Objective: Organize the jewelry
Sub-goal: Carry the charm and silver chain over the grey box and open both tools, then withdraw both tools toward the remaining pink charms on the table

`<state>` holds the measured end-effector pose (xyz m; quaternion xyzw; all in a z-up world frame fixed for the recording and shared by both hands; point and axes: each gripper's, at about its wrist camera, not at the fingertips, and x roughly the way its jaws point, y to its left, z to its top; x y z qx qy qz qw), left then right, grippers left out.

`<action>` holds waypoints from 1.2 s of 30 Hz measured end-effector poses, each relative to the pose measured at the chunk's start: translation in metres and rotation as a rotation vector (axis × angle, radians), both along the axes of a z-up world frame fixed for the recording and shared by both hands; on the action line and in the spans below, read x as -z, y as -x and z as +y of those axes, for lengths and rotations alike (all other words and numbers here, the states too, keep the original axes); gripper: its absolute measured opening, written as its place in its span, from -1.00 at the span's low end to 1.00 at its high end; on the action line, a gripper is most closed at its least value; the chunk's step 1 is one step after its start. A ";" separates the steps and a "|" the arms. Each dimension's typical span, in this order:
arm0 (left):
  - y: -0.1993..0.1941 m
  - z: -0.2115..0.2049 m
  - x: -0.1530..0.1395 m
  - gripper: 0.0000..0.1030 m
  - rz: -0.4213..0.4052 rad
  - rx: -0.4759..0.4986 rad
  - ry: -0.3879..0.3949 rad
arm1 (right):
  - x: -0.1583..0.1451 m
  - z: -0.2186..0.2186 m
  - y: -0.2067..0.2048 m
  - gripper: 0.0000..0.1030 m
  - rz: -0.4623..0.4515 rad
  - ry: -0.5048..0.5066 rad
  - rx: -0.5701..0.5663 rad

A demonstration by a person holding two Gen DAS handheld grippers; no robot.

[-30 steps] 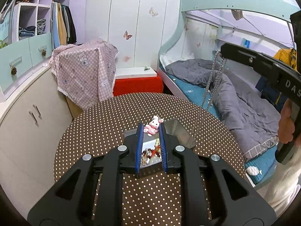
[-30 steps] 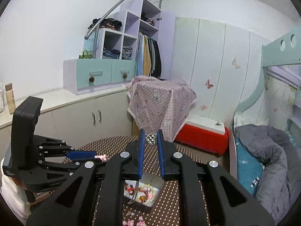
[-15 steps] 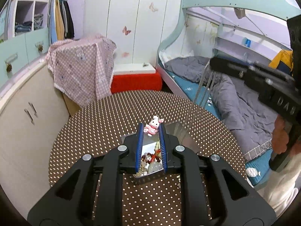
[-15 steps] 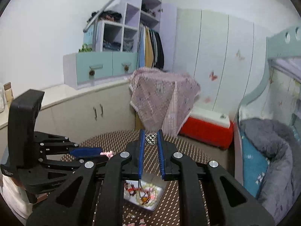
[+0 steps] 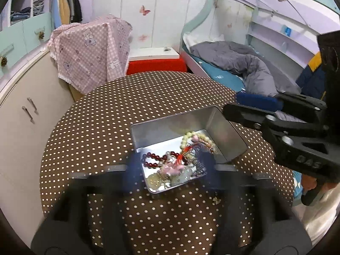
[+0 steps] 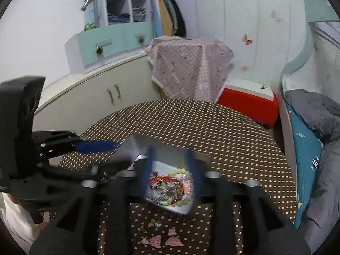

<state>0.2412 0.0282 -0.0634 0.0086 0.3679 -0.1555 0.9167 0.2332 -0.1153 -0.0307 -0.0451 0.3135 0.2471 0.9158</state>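
Jaws: your left gripper and right gripper both just sprang apart, nothing pinched.
Box: open silver metal tin under both, beads piled inside.
Table: brown polka-dot round tabletop.

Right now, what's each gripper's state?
Left gripper: jaws just opened, holding nothing, over the tin.
Right gripper: jaws just opened, holding nothing.

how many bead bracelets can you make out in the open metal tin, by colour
dark red bead bracelet: 1
pale green bead bracelet: 1
total: 2
The chains and charms tangled around them are too jumbled to count.
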 end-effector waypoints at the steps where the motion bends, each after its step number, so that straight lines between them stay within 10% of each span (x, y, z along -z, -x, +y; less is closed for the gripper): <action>1: 0.000 0.004 -0.002 0.40 -0.003 -0.005 0.018 | -0.002 -0.002 0.000 0.06 -0.011 -0.004 0.011; 36: 0.032 0.009 0.001 0.40 0.002 -0.034 0.026 | 0.006 -0.028 0.034 0.07 -0.009 0.004 0.086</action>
